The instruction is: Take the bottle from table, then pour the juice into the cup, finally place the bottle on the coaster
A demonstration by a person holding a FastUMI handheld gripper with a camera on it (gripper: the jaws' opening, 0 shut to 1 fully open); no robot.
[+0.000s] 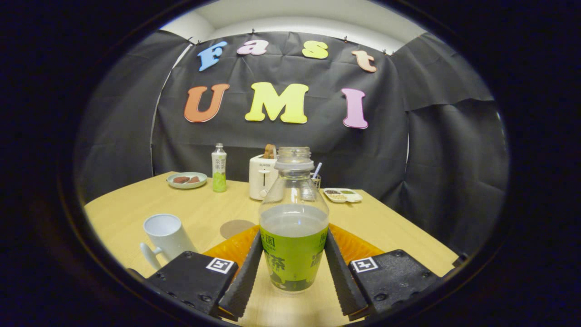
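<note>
While the tongs are clamping the upright, uncapped bottle between both pads, I am judging the cup sitting on the counter to their left, coaster just beyond.

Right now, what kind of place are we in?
Probably a recording booth set up like a breakfast table: black cloth wall, wooden table with a toaster, a plate of food and a white cup. The gripper is shut on an open bottle.
</note>
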